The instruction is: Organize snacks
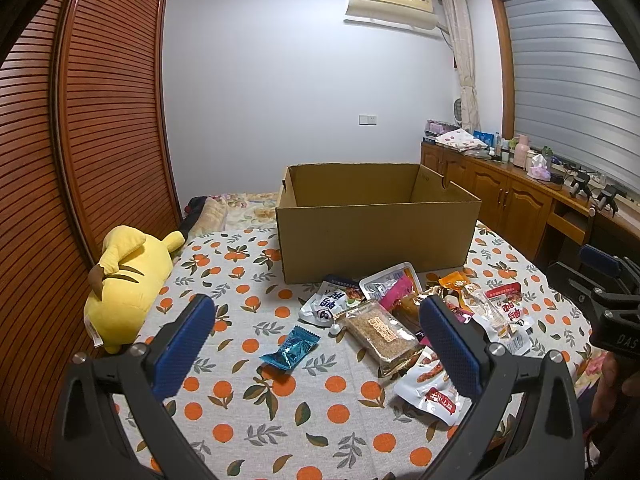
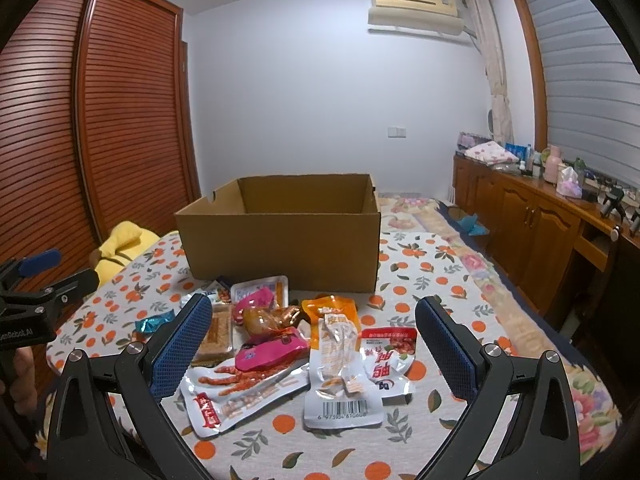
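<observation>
The snack packets (image 2: 304, 352) lay heaped on the orange-print cloth (image 1: 248, 412) just before the cardboard box (image 1: 376, 236), whose visible interior looked bare, so sorting seemed unstarted, with left gripper (image 1: 316, 348) and right gripper (image 2: 314, 346) both spread, holding nothing.

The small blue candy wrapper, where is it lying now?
In the left wrist view the blue candy wrapper lies alone on the orange-print cloth, left of the snack pile and the brown sesame bar, in front of the cardboard box.
</observation>
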